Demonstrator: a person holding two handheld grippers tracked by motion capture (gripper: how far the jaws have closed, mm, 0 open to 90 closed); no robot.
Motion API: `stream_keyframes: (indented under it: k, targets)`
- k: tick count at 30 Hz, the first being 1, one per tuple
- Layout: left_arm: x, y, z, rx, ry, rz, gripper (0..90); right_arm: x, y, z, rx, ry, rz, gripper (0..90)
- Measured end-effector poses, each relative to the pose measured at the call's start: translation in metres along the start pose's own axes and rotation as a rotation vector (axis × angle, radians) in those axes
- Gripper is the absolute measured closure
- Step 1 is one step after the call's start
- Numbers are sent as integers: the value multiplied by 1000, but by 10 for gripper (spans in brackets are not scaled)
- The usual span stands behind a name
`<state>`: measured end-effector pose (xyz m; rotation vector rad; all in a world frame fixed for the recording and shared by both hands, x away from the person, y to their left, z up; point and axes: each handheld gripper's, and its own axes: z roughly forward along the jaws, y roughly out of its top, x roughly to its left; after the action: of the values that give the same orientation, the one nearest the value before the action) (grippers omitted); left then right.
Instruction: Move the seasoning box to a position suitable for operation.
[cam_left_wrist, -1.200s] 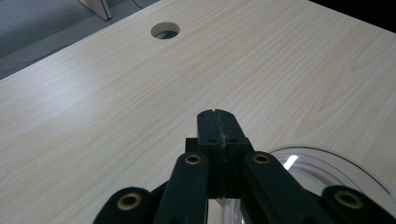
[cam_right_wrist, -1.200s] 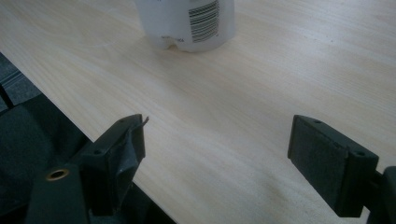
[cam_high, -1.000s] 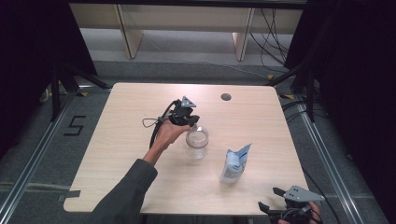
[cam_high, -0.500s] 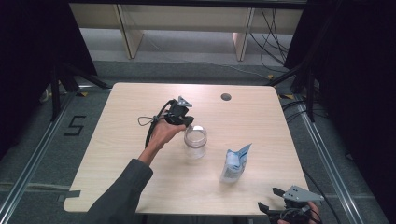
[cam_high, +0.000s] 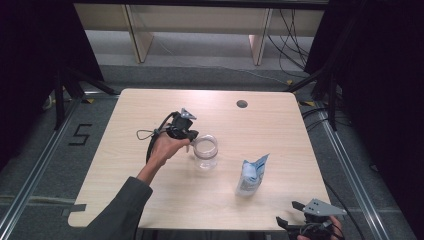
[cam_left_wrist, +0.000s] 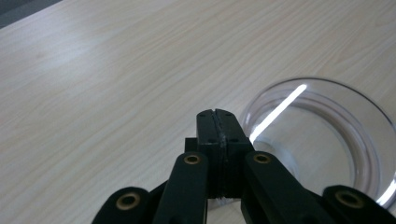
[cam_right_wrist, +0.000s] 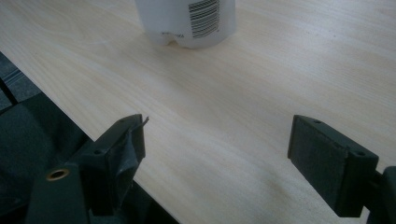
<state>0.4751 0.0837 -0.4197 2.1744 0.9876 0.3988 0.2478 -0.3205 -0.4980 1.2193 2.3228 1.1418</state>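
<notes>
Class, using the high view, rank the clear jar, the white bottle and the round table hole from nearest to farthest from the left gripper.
1. Clear jar, right beside the left gripper.
2. Round table hole, toward the far edge.
3. White bottle, toward the near right.

Clear glass jar stands upright near the middle of the table, mouth open and up, no lid on it. In the left gripper view its round rim sits just right of the pressed-together jaw tips, a bright streak of light across the wall. White pouch with a blue torn-open top stands upright well to the jar's right, nearer the front edge (barcode on its lower side, seen in the right gripper view). The two are apart, not touching.
</notes>
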Motion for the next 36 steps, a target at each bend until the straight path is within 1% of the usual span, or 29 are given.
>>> stream_keyframes:
  k: [1, 3, 4, 5, 6, 7, 8, 10, 11, 13, 14, 15, 16, 17, 18, 19, 21, 22, 23, 24, 25, 27, 28, 29, 30, 32, 34, 35, 36]
  targets:
    - [0, 0, 0, 0, 0, 0, 890, 0, 0, 0, 0, 0, 0, 199]
    - [3, -8, -4, -5, -7, -17, 889, 1, 0, 0, 4, 1, 17, 199]
    - [4, -11, -6, -8, -8, -28, 889, 0, 0, 0, -4, -4, 3, 199]
    - [5, -13, -8, -7, -10, -31, 887, 0, 0, 0, -4, -8, 3, 199]
    - [6, -15, -10, -12, -11, -34, 882, -2, 0, 0, -5, -6, -19, 199]
    - [6, -15, -10, -12, -11, -34, 872, -2, 0, 1, -4, -5, -18, 199]
    - [10, -19, -14, -26, -7, -53, 850, -3, 0, 1, -6, -6, -23, 199]
    - [16, -22, -19, -58, -14, -69, 830, -2, 0, 1, -1, -2, -14, 199]
    - [16, -22, -19, -58, -14, -69, 822, -2, 0, 1, -1, -2, -14, 199]
    - [19, -30, -28, -141, -22, -128, 801, -3, -1, 1, -15, -13, -20, 199]
    - [21, -33, -31, -149, -28, -123, 790, 1, -1, 0, 7, 1, 38, 199]
    - [21, -33, -31, -149, -28, -123, 777, 1, -1, 0, 7, 1, 38, 199]
    - [22, -41, -37, -181, -39, -120, 757, -3, -1, 2, -11, -3, -15, 198]
    - [23, -45, -40, -199, -55, -111, 745, -3, -1, 1, -10, -1, -10, 199]
    - [23, -49, -42, -208, -53, -108, 731, -3, 0, 1, -10, -1, -11, 198]
    - [23, -54, -45, -208, -51, -89, 714, -2, 0, 1, -11, -4, -13, 199]
    - [22, -62, -47, -242, -62, -86, 675, -3, 0, 1, -5, -2, -18, 199]
    - [22, -67, -47, -257, -68, -74, 654, 0, -1, 1, 5, -2, 13, 199]
    - [22, -67, -47, -257, -68, -74, 634, 0, -1, 1, 5, -2, 13, 199]
    - [21, -74, -49, -265, -61, -58, 621, -3, 0, 1, -5, -2, -17, 199]
    - [21, -78, -48, -278, -62, -45, 607, 0, -1, 1, 4, -1, 15, 199]
    - [20, -84, -46, -284, -63, -23, 583, 0, -1, 1, 2, -9, 17, 199]
    - [20, -87, -45, -288, -60, -20, 574, -1, -1, 2, -1, -8, 3, 199]
    - [20, -87, -45, -288, -60, -20, 561, -1, -1, 2, -1, -8, 3, 199]
    - [19, -92, -41, -301, -68, -15, 545, -1, -1, 1, -2, -7, 4, 200]
    - [18, -93, -39, -305, -64, -8, 529, -1, -1, 1, -3, -6, 4, 199]
    - [17, -97, -34, -319, -71, 12, 516, -1, -1, 1, -4, -8, 2, 200]
    - [16, -98, -31, -330, -84, 14, 510, 0, -1, 1, 0, -8, 10, 200]
    - [16, -99, -30, -324, -79, 24, 505, 0, -1, 1, 1, -2, 10, 200]
